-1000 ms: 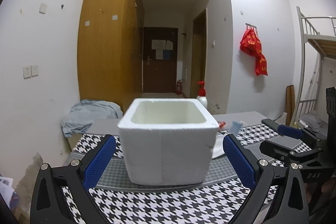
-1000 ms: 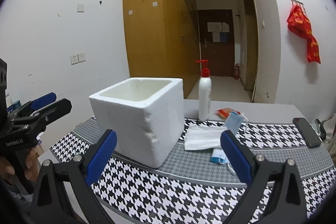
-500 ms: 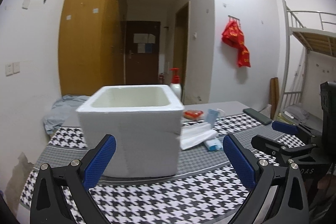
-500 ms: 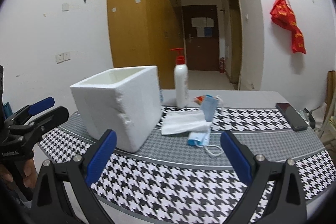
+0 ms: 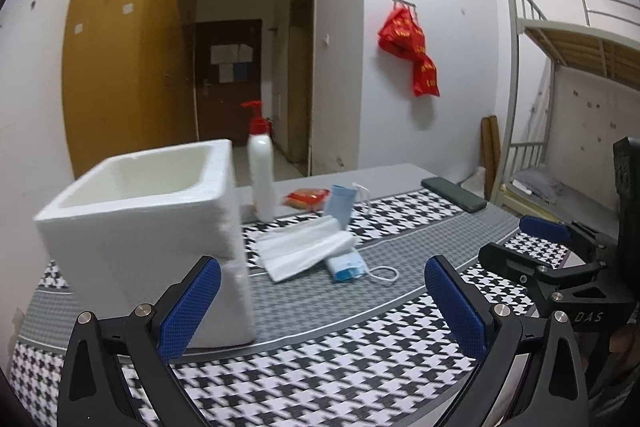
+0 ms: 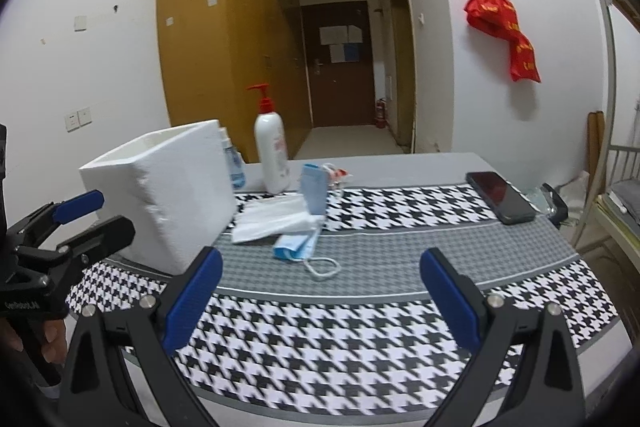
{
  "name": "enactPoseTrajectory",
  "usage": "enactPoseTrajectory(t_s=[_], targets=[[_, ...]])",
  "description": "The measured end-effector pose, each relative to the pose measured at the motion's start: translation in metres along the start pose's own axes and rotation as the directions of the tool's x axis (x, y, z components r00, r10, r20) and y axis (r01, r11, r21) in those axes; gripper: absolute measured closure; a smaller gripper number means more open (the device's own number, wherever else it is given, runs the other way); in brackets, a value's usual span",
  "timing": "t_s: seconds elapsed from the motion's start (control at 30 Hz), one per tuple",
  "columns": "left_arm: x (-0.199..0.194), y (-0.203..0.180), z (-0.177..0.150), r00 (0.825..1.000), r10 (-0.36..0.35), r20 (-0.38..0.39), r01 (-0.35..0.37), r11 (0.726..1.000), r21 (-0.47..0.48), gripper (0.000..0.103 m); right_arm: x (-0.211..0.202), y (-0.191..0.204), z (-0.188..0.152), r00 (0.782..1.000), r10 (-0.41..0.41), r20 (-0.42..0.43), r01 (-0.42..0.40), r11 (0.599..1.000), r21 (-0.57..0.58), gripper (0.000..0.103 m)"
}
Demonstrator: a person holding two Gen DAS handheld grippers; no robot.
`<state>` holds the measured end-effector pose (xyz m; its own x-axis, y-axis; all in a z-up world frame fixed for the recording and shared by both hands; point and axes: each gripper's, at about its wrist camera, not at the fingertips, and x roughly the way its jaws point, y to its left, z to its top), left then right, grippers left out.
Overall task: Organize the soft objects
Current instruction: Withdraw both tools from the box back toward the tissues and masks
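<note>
One folded blue mask [image 6: 294, 247] lies flat, pointing toward foam box [image 6: 168, 195].

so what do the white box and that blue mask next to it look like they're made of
The white box looks like expanded foam: matte, thick-walled, with a crumbled, dented corner edge. The blue mask seems to be thin nonwoven fabric, folded limp on the mat, with a white elastic ear loop; the exact fibre cannot be told.
</note>
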<state>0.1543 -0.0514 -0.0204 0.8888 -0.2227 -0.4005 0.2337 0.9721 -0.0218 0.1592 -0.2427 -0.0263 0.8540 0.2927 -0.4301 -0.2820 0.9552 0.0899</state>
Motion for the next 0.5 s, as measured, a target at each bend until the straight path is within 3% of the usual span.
enactPoseTrajectory(t_s=[0.5], targets=[[0.056, -0.016, 0.004, 0.997, 0.040, -0.071, -0.040, 0.999, 0.010, 0.001, 0.024, -0.036, 0.008, 0.997, 0.030, -0.064, -0.031, 0.999, -0.015, 0.002]])
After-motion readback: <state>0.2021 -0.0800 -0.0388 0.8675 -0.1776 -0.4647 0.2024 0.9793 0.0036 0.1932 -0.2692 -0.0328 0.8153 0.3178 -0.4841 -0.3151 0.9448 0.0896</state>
